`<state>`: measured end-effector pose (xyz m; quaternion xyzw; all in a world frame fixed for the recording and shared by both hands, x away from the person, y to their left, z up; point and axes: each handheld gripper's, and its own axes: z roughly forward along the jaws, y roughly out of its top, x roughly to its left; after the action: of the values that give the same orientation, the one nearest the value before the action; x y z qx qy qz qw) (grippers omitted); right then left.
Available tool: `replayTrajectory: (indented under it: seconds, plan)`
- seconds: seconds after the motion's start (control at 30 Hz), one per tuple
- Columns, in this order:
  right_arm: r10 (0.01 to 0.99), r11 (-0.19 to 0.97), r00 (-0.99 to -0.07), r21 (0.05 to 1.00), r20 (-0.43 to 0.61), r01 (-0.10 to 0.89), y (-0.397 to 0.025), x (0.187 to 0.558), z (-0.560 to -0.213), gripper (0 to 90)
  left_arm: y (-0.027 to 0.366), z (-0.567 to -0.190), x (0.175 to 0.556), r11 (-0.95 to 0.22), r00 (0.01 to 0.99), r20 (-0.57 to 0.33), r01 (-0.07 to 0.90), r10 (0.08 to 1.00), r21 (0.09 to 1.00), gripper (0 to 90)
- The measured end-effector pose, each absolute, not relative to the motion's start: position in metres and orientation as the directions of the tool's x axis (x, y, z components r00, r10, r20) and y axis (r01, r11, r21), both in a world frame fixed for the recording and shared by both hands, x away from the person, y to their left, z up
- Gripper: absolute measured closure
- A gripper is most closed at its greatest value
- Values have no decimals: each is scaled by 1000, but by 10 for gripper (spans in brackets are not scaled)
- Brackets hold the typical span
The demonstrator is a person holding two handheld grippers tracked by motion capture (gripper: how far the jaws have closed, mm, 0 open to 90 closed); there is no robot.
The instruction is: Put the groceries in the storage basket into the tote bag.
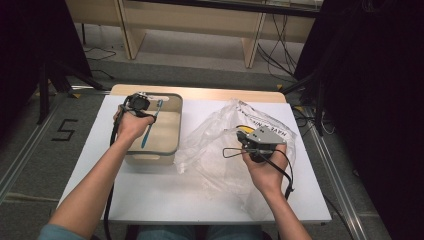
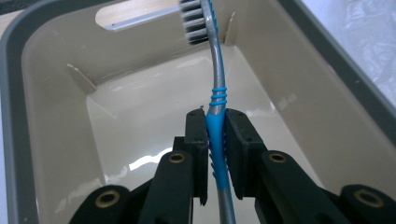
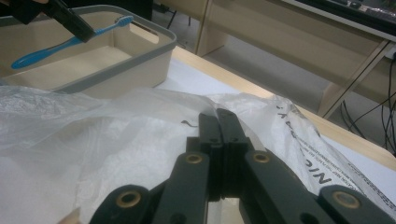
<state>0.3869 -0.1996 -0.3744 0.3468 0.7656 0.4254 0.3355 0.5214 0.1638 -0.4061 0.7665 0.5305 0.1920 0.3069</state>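
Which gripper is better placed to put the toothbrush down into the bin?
Left. The left gripper is shut on the toothbrush above the bin. The right gripper is apart, its jaws together at the plastic bag.

Under the left gripper point(image 1: 153, 116), a white tabletop point(image 1: 160, 190) with a wooden far edge. Far beyond, pale wooden shelving point(image 1: 200, 22) on grey floor. Off to its left, a black 5 point(image 1: 65, 130). Beyond the right gripper point(image 1: 242, 134), loose black cables point(image 1: 272, 55); to its right, dark curtain point(image 1: 380, 100).
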Motion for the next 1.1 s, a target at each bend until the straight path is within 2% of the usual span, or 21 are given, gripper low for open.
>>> replayTrajectory:
  seconds: [1.1]
  plan:
    - [817, 395, -534, 885, -217, 245, -200, 387, -374, 900, 141, -367, 469, -289, 498, -38, 562, 866, 775, 793]
